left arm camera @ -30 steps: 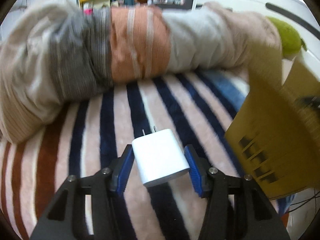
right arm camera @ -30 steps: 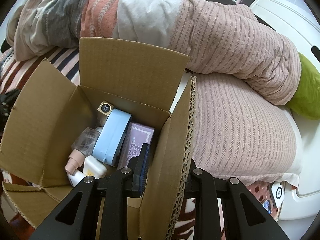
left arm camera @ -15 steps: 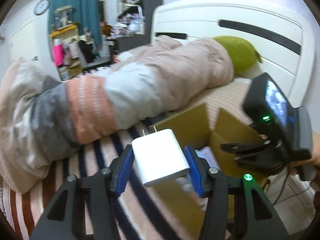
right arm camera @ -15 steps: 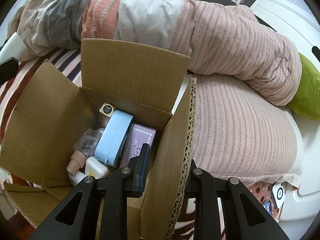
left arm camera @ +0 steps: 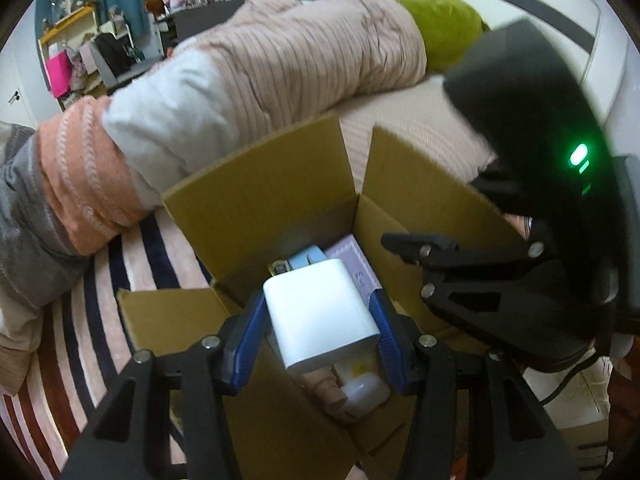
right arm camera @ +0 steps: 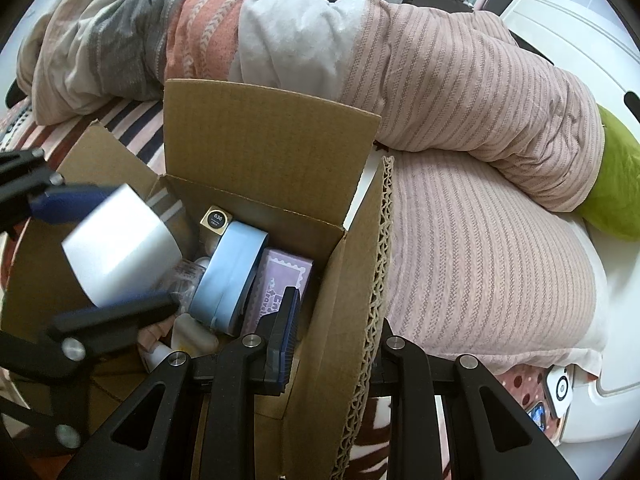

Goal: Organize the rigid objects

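My left gripper (left arm camera: 318, 320) is shut on a white charger plug (left arm camera: 320, 314) and holds it over the open cardboard box (left arm camera: 260, 196). The plug also shows in the right wrist view (right arm camera: 120, 246), above the box's left side. My right gripper (right arm camera: 332, 344) is shut on the box's right wall (right arm camera: 360, 280), one finger inside and one outside. Inside the box lie a light blue case (right arm camera: 228, 276), a purple carton (right arm camera: 280, 284), a gold-capped item (right arm camera: 216, 220) and small bottles (right arm camera: 192, 336).
The box stands on a striped blanket (left arm camera: 100, 280) on a bed. A rolled pink, white, orange and grey duvet (right arm camera: 400, 60) lies behind it. A green pillow (right arm camera: 616, 184) and white headboard (right arm camera: 560, 28) are at the right.
My left gripper has carried the plug from over the striped blanket to above the open box. My right gripper has kept its hold on the box wall.
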The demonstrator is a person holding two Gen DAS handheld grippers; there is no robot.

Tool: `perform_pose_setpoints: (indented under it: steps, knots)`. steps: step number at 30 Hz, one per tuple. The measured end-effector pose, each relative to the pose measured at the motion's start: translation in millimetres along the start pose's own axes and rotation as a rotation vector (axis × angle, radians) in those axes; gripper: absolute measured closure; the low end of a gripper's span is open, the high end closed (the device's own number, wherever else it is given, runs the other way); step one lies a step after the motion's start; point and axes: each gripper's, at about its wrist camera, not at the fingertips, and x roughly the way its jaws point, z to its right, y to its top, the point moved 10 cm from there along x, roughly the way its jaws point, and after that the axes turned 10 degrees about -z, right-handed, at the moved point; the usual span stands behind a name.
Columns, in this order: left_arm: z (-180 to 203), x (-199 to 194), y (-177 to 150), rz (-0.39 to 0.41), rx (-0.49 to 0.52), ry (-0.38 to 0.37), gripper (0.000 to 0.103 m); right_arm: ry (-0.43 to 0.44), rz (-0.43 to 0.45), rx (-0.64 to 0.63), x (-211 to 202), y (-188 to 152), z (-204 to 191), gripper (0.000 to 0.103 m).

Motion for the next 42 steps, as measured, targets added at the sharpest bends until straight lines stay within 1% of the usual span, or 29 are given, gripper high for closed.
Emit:
perform_pose_setpoints:
  steps: [2,9,11,12,13,16,17,18,19,20,21,23,24,25,27,28,29,30,32,33,36,38,40,42]
  knots:
    - [1.0,3.3,-2.7,-0.011,-0.006,-0.006,0.054,0.004,-0.001,-0.002,-0.1,-0.4,-0.1,0.083]
    - [-3.1,-2.2,-5.8,0.003,-0.003,0.006,0.054,0.004,0.0,-0.003,-0.7,-0.5,1.6,0.083]
    - [-5.6,-5.7,-7.1,0.015,-0.007,0.01,0.049,0.004,0.002,0.0,-2.3,0.3,2.7,0.083]
    - [-7.6,-9.0,-8.1,0.026,-0.012,0.013,0.041,0.004,0.004,0.002,-2.4,-0.4,2.6,0.083]
    - [-10.4,-14.2,-9.4,0.043,-0.02,0.023,0.036,0.004,0.008,0.005,-3.3,-0.2,2.7,0.083]
    - [-18.9,-34.3,-16.0,0.095,-0.037,0.054,0.028,0.027,0.05,0.029,-13.6,1.1,3.3,0.082]
    - [-21.9,-42.7,-18.7,0.116,-0.047,0.057,0.026,0.045,0.067,0.039,-18.6,0.4,2.6,0.08]
    - [-26.7,-54.6,-23.3,0.145,-0.064,0.055,0.021,0.062,0.085,0.047,-24.1,-0.5,1.8,0.068]
    - [-29.6,-62.7,-26.7,0.165,-0.075,0.054,0.018,0.076,0.109,0.05,-30.5,-1.1,0.3,0.061]
    - [-34.1,-74.5,-31.6,0.195,-0.093,0.053,0.017,0.081,0.154,0.047,-41.4,-1.9,-2.1,0.049]
    - [-39.1,-86.1,-37.1,0.223,-0.112,0.055,0.014,0.074,0.181,0.044,-47.5,-3.3,-3.4,0.042]
    - [-48.9,-104.5,-47.9,0.264,-0.149,0.073,0.009,0.055,0.245,0.039,-65.5,-5.9,-8.2,0.036]
    - [-52.8,-112.0,-52.8,0.281,-0.166,0.085,0.004,0.061,0.275,0.043,-74.0,-7.9,-11.4,0.033]
    - [-58.6,-121.3,-59.7,0.301,-0.187,0.097,0.002,0.075,0.307,0.053,-82.7,-10.2,-13.9,0.03]
    - [-68.9,-136.4,-73.0,0.336,-0.231,0.12,0.001,0.125,0.404,0.067,-105.8,-14.3,-22.4,0.016]
    - [-74.9,-144.1,-80.8,0.353,-0.257,0.136,0.001,0.143,0.454,0.069,-116.8,-16.2,-27.3,0.011]
    - [-80.3,-150.2,-88.6,0.365,-0.275,0.151,0.001,0.152,0.508,0.071,-129.2,-19.1,-32.6,0.002]
    - [-85.6,-154.6,-96.5,0.372,-0.292,0.167,0.001,0.156,0.561,0.065,-141.1,-22.9,-38.6,0.0]
    - [-95.6,-160.9,-112.4,0.378,-0.327,0.192,0.001,0.154,0.629,0.029,-156.7,-29.6,-52.7,0.0]
    - [-100.8,-164.5,-122.3,0.386,-0.347,0.202,0.001,0.149,0.645,0.002,-161.6,-33.6,-61.5,0.0]
    - [-112.5,-169.1,-144.3,0.397,-0.403,0.218,0.001,0.153,0.654,-0.001,-165.2,-42.8,-77.6,0.0]
    - [-118.9,-171.5,-156.5,0.401,-0.431,0.232,0.001,0.186,0.644,0.0,-164.0,-48.2,-87.5,0.0]
    - [-124.3,-173.0,-167.7,0.402,-0.452,0.241,0.001,0.202,0.643,-0.005,-166.0,-56.5,-89.9,0.0]
    - [-128.3,-173.7,-175.9,0.4,-0.469,0.243,0.001,0.197,0.636,-0.006,-165.2,-60.3,-95.7,0.0]
